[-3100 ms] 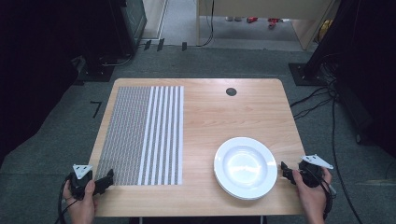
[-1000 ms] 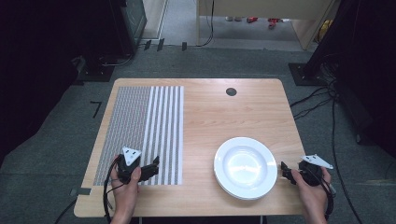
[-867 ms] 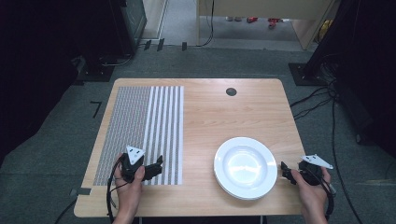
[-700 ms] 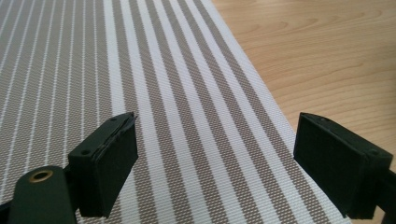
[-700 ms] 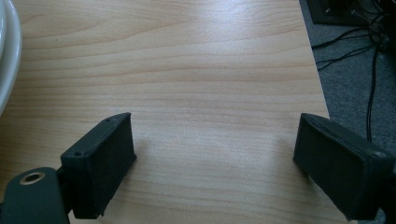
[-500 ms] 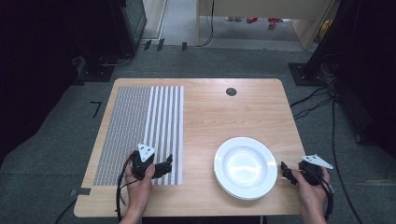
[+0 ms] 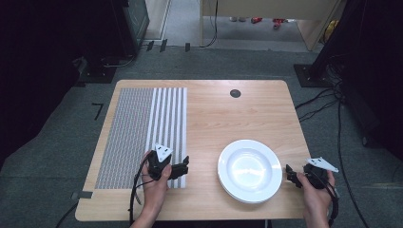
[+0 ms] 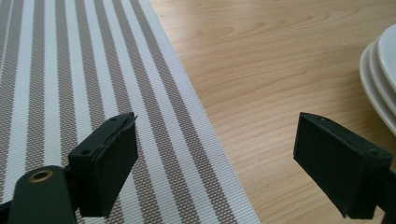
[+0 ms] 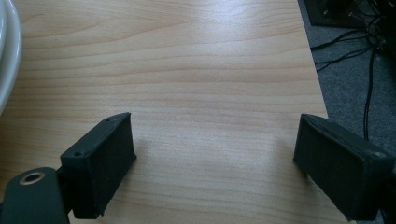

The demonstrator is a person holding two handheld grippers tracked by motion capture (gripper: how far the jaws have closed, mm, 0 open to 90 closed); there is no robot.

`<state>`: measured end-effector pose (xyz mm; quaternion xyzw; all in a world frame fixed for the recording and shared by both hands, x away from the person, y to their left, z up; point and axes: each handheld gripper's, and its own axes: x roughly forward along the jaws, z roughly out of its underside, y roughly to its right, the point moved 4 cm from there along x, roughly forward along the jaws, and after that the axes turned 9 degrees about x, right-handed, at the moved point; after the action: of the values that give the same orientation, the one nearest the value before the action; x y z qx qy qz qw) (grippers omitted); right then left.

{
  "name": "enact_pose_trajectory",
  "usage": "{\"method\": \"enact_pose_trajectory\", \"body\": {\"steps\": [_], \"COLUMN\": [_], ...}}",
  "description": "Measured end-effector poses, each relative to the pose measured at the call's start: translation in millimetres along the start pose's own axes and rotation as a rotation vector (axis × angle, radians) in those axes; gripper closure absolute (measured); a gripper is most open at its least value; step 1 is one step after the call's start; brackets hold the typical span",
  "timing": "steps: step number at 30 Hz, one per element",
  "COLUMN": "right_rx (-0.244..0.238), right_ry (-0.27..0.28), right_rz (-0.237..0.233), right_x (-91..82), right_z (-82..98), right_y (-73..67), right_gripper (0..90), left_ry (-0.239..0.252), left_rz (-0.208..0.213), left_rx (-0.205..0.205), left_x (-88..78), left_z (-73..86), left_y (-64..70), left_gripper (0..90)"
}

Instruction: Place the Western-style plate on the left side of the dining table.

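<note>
A grey-and-white striped placemat (image 7: 142,130) lies on the left half of the wooden table (image 7: 214,114). A stack of white plates (image 7: 249,169) sits at the front right. My left gripper (image 7: 184,167) hovers open over the mat's front right corner, pointing toward the plates. In the left gripper view its jaws straddle the mat's (image 8: 84,88) right edge, and the plates' rims (image 8: 380,79) show at the far right. My right gripper (image 7: 289,175) stands open just right of the plates, over bare wood near the table's right edge; a plate rim (image 9: 7,60) shows at the left of its view.
A small black round grommet (image 7: 235,93) is set in the table's far edge. Cables (image 7: 328,102) run over the grey floor to the right of the table. Dark equipment stands on both sides at the back.
My left gripper has moved from the table's front left corner to the right, across the mat to its front right corner. The right gripper has stayed in place.
</note>
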<state>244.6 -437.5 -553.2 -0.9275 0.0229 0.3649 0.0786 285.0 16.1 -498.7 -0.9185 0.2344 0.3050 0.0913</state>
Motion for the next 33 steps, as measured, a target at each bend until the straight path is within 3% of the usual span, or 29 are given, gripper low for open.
{"method": "enact_pose_trajectory", "body": {"steps": [4,8,11,13,33], "right_rx": [-0.008,-0.058,-0.002,-0.007,0.001], "right_ry": [0.004,0.035,0.000,-0.003,-0.013], "right_rz": [0.005,0.048,-0.009,-0.021,-0.019], "right_x": [-0.2,-2.3,-0.1,0.4,-0.7], "right_z": [0.1,1.2,0.0,-0.6,-0.9], "right_y": [-0.7,-5.6,-0.2,0.9,-0.2], "right_gripper": [11.8,12.8,13.1,13.2,14.1], "left_ry": [0.002,0.004,0.008,0.009,0.015], "left_rz": [0.014,0.028,0.041,0.049,0.155], "left_rx": [0.007,0.022,0.034,0.040,0.050], "left_x": [1.8,3.8,4.6,5.4,11.4], "left_z": [-1.0,-2.5,-3.6,-4.0,-8.7], "left_y": [5.8,11.9,18.3,21.9,52.4], "left_gripper": [13.8,13.8,13.8,13.8,13.8]}}
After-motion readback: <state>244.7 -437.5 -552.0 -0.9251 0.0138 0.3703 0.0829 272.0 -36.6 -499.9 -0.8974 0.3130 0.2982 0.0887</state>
